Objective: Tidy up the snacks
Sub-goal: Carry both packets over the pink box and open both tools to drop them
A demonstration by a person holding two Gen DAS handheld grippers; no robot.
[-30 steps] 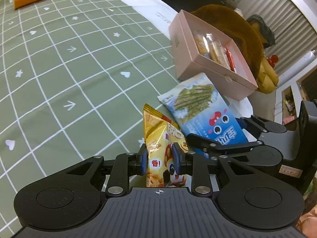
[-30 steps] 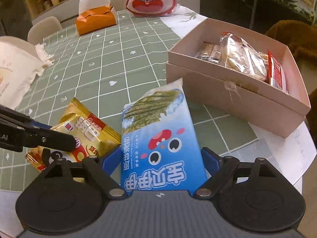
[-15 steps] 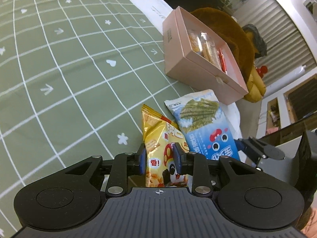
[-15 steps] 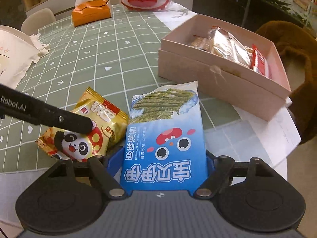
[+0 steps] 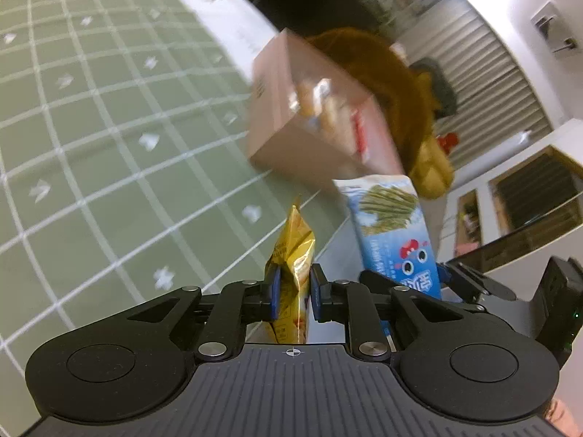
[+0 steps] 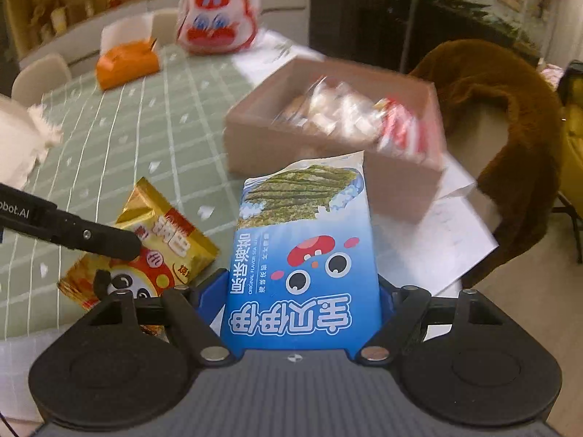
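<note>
While each gripper pinches a packet, the box (image 6: pixel 328 167) is seen ahead, nearer the right gripper (image 6: pixel 302 313) with the blue packet (image 6: pixel 302 255); the yellow packet (image 5: pixel 293 255) is clamped by the left gripper (image 5: pixel 293 296).

A green tablecloth (image 6: pixel 120 138) with a white grid covered the table, an orange tissue box (image 6: pixel 125 62) and a red-and-white rabbit-faced plush (image 6: pixel 216 18) standing at its far end. A white bag (image 6: pixel 18 149) lay at the left edge. A brown furry throw (image 6: pixel 510 109) draped a chair beside the table. White slatted blinds (image 5: pixel 484 83) hung beyond.
</note>
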